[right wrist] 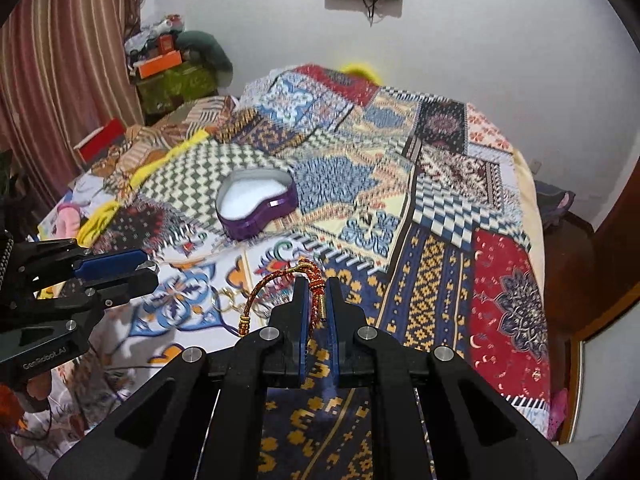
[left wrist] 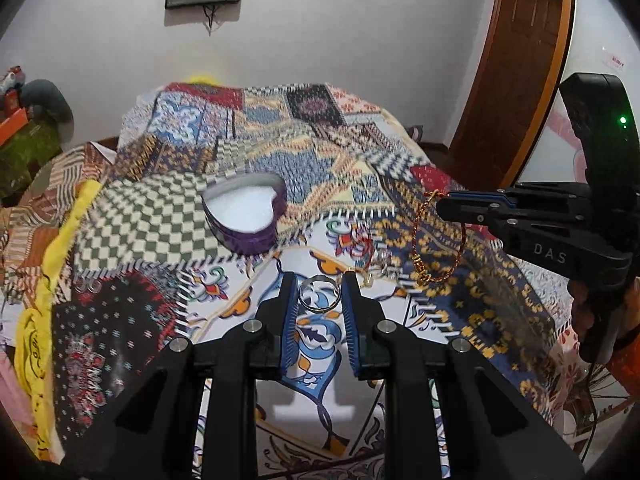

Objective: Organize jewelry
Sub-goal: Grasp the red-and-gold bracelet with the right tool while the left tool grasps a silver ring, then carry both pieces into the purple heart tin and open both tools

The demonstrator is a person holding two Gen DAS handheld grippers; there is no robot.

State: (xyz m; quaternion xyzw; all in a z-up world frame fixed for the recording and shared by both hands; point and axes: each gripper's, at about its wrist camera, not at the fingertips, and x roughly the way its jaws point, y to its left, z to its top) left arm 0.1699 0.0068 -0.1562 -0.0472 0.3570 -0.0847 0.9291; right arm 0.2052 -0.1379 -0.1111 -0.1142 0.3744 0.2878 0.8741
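A purple heart-shaped box (left wrist: pixel 246 216) with a white lining sits open on the patterned bedspread; it also shows in the right wrist view (right wrist: pixel 256 202). My left gripper (left wrist: pixel 319 294) is shut on a silver ring (left wrist: pixel 320 293), held between its blue pads above the cloth. My right gripper (right wrist: pixel 318 294) is shut on a red-and-gold cord bracelet (right wrist: pixel 276 282), which hangs below it in the left wrist view (left wrist: pixel 436 240). Small loose jewelry pieces (left wrist: pixel 378 266) lie on the cloth between the grippers.
The patchwork bedspread (right wrist: pixel 440 216) covers the whole bed. A yellow cloth (left wrist: pixel 60 248) lies along its left side. A wooden door (left wrist: pixel 520 60) stands at the right, and boxes (right wrist: pixel 168 68) are piled by the curtain at the far left.
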